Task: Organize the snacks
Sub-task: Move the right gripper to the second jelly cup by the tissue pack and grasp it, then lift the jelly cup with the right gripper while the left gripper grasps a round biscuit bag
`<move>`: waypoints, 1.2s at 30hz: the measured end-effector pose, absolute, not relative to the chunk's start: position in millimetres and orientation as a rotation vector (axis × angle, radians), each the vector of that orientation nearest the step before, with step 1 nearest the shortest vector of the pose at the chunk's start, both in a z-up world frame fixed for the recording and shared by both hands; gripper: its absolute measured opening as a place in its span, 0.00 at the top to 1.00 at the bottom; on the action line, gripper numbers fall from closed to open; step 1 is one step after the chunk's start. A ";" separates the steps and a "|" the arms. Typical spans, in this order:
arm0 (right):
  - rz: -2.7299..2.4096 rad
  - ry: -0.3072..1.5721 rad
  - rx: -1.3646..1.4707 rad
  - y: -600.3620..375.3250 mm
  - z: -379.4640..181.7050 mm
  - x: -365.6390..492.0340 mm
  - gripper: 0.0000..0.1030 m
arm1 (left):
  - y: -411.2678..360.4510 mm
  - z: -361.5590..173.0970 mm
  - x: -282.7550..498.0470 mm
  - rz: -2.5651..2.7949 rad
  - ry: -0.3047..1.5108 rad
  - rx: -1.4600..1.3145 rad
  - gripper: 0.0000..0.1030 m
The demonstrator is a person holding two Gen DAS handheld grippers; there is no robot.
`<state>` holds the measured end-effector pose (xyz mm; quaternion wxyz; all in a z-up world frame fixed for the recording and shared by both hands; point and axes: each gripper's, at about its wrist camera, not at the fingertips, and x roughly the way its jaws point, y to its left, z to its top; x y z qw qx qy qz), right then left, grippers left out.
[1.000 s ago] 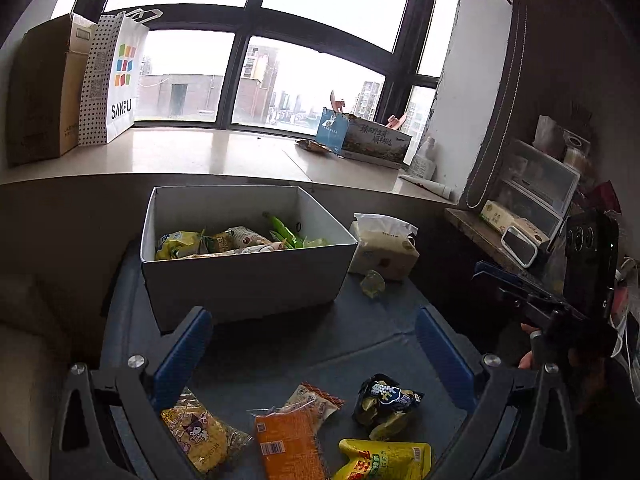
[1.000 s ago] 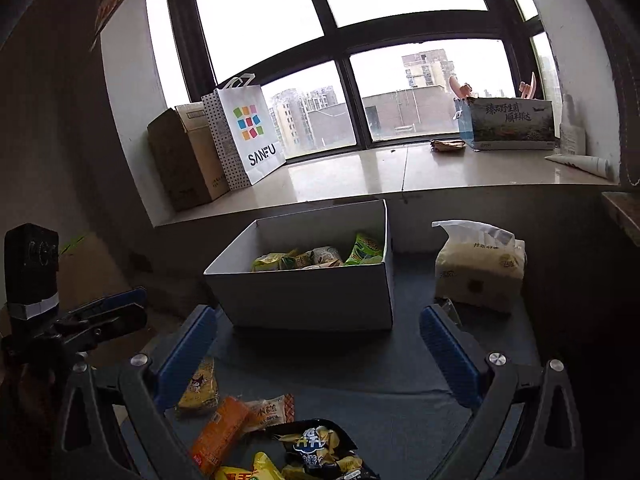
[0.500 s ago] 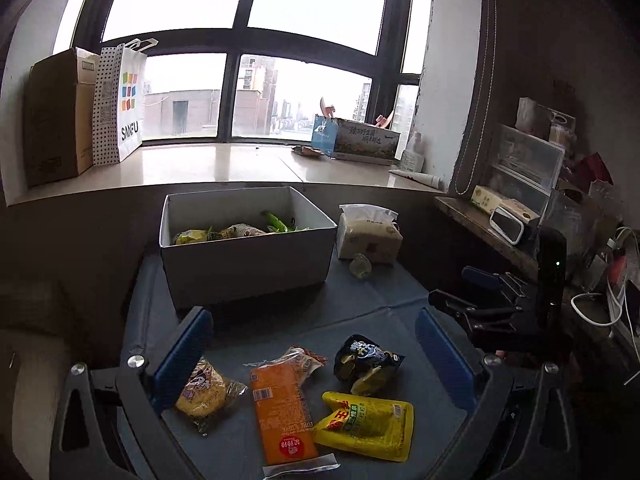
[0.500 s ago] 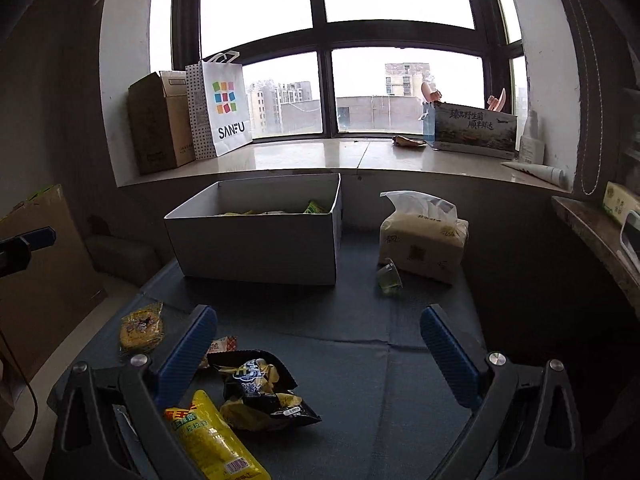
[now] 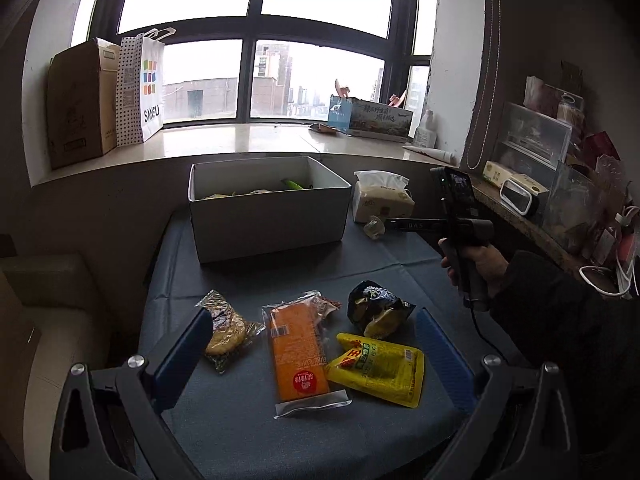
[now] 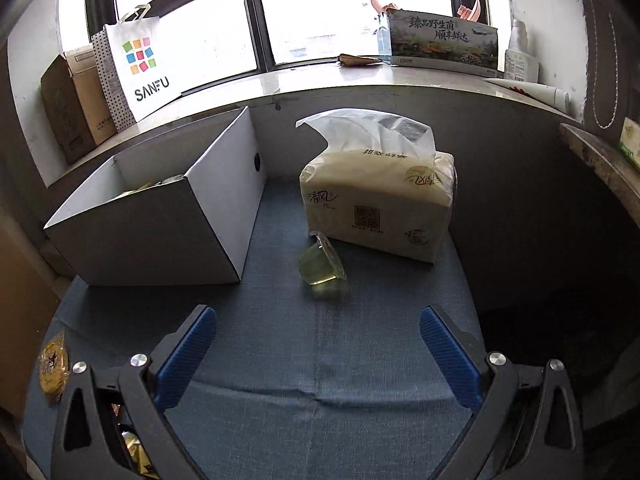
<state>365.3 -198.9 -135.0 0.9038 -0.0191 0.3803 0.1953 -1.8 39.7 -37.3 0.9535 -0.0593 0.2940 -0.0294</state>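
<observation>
Several snack packs lie on the blue table (image 5: pixel 248 432): a cookie pack (image 5: pixel 226 330), an orange pack (image 5: pixel 298 354), a dark chip bag (image 5: pixel 376 308) and a yellow pack (image 5: pixel 378 368). Behind them stands a white box (image 5: pixel 268 216) holding more snacks. My left gripper (image 5: pixel 314 320) hovers open above the loose packs, holding nothing. A small clear jelly cup (image 6: pixel 322 266) lies tipped against a tissue pack (image 6: pixel 378 204). My right gripper (image 6: pixel 316 320) is open, low over the cloth and just short of the cup. The left wrist view shows a hand (image 5: pixel 480 260) holding it.
The white box (image 6: pixel 160 224) stands left of the jelly cup. A windowsill behind carries a SANFU bag (image 5: pixel 140 88), a cardboard box (image 5: pixel 78 104) and a printed carton (image 5: pixel 370 118). A cluttered shelf (image 5: pixel 532 184) runs along the right wall.
My left gripper has pulled back, so all the loose packs now show. My right gripper has moved forward and right toward the jelly cup and tissue pack.
</observation>
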 end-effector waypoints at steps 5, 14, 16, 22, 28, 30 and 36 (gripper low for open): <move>0.355 0.835 -0.156 -165.6 -158.3 407.0 0.00 | 52.4 -50.3 -6.6 -0.013 0.636 -0.128 0.00; 0.350 0.925 -0.186 -146.4 -183.8 435.6 0.61 | 85.0 -74.2 -7.6 0.076 0.697 -0.182 0.00; 0.379 0.941 -0.157 -148.6 -180.3 434.4 0.66 | 87.6 -77.2 -6.4 0.075 0.701 -0.202 0.00; 0.468 0.876 -0.151 -160.3 -157.1 397.4 0.69 | 87.3 -84.7 6.7 0.072 0.717 -0.204 0.00; 0.610 0.811 -0.013 -188.0 -121.0 328.6 0.68 | 100.3 -109.2 56.9 0.090 0.797 -0.179 0.00; 0.649 0.778 0.032 -200.4 -108.9 298.8 0.68 | 112.2 -122.2 77.3 0.102 0.832 -0.173 0.00; 0.725 0.739 0.125 -216.1 -93.0 223.2 0.68 | 131.4 -164.4 126.6 0.051 0.967 -0.112 0.01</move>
